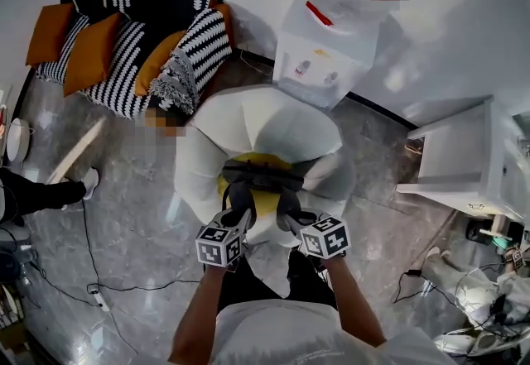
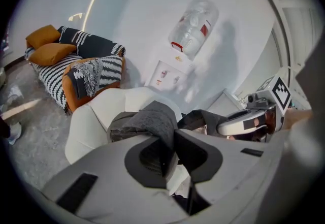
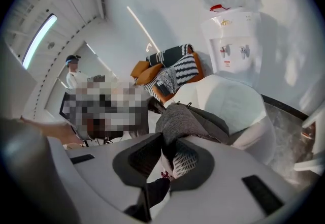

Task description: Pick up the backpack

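A backpack with grey straps and a yellow body hangs over the seat of a white armchair, just in front of me. My left gripper is shut on its left grey shoulder strap, which bunches between the jaws. The right gripper is shut on the other grey strap; a white mesh patch shows under its jaws. Both grippers sit side by side at the chair's near edge, with the right gripper seen across from the left one.
A water dispenser stands behind the armchair by the wall. A striped sofa with orange cushions is at the far left. White cabinets stand to the right. Cables trail on the grey floor at left, and a person's foot.
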Motion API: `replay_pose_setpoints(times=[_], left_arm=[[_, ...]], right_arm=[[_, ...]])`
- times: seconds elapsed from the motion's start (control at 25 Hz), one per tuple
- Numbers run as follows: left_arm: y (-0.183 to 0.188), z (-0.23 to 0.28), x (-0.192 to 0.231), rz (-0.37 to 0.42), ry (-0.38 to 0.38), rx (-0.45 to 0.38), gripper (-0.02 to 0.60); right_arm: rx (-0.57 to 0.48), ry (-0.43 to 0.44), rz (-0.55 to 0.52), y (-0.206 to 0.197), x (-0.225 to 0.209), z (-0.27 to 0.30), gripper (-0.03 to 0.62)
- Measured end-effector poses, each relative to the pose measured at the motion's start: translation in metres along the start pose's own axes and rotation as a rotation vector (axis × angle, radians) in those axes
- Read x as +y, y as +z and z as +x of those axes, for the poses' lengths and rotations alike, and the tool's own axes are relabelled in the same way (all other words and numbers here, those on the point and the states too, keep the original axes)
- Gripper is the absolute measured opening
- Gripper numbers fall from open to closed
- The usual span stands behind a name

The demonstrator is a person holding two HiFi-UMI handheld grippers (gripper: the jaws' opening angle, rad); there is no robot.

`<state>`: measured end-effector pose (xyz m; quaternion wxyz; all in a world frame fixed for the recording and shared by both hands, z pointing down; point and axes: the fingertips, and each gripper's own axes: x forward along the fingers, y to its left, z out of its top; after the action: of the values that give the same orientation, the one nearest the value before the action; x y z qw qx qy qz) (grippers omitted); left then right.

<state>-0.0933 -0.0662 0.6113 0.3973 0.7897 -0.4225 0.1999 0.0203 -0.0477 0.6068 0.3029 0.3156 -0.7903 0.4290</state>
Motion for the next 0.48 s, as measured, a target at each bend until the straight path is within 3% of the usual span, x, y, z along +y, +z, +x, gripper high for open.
replay_pose_setpoints(times=[0.16, 0.48], left_arm=[[0.016, -0.005, -0.005, -0.006, -0.025, -0.025, 0.054], [0.048, -0.018, -0.010, -0.015, -0.042, -0.095, 0.054]], right_arm=[[-0.039, -0.010, 0.065, 0.015, -0.002, -0.008, 0.034], [-0.101, -0.012, 0.041, 0.049, 0.006, -0.025, 0.034]])
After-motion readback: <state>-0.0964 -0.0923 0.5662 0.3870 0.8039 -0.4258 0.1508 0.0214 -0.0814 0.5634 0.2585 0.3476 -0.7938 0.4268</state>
